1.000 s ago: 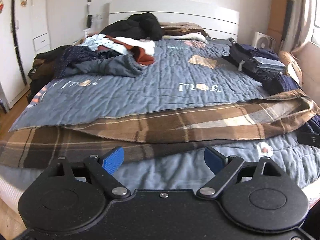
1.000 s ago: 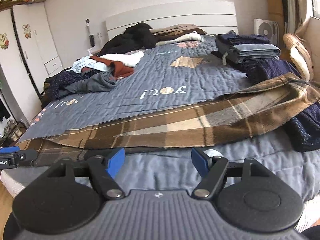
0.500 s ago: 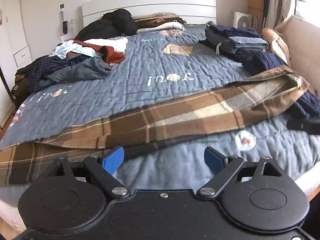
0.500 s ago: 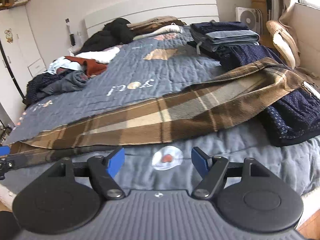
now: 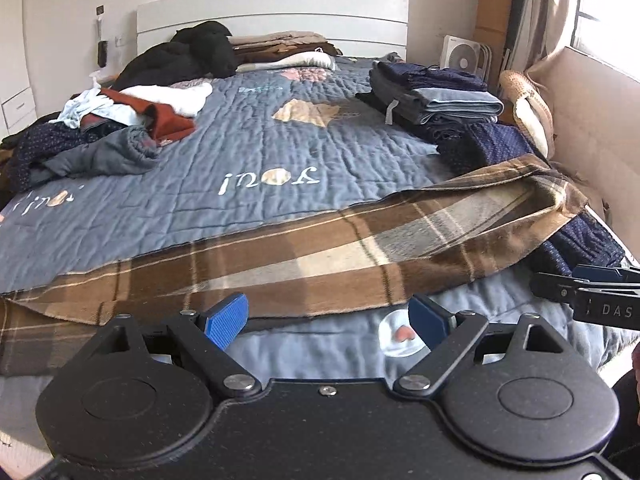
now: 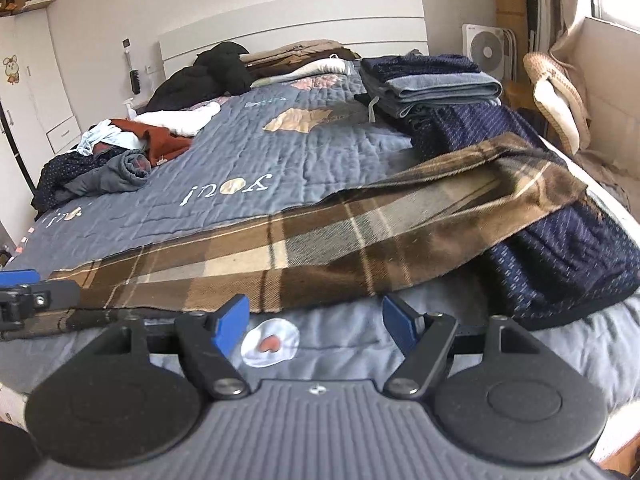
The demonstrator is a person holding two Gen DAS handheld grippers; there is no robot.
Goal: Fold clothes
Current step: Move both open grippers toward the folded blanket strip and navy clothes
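A long brown plaid cloth [image 5: 320, 252] [image 6: 320, 244] lies stretched across the near part of the bed, its right end draped over dark blue clothing. My left gripper [image 5: 326, 320] hovers open just in front of the cloth's near edge, with nothing between its blue pads. My right gripper [image 6: 316, 322] is open too, near the same edge and further right. The right gripper's tip [image 5: 584, 284] shows at the right edge of the left wrist view. The left gripper's tip [image 6: 24, 292] shows at the left edge of the right wrist view.
The bed has a blue quilt [image 5: 256, 160]. A heap of unfolded clothes [image 5: 112, 128] lies at its left, a black garment [image 5: 192, 56] by the headboard, and a stack of folded clothes [image 5: 432, 96] at the right. A fan [image 6: 486, 52] and a window wall stand to the right.
Both grippers have slid to the right along the foot of the bed, so the cloth's right end and the folded stack now sit nearer. Both stayed open.
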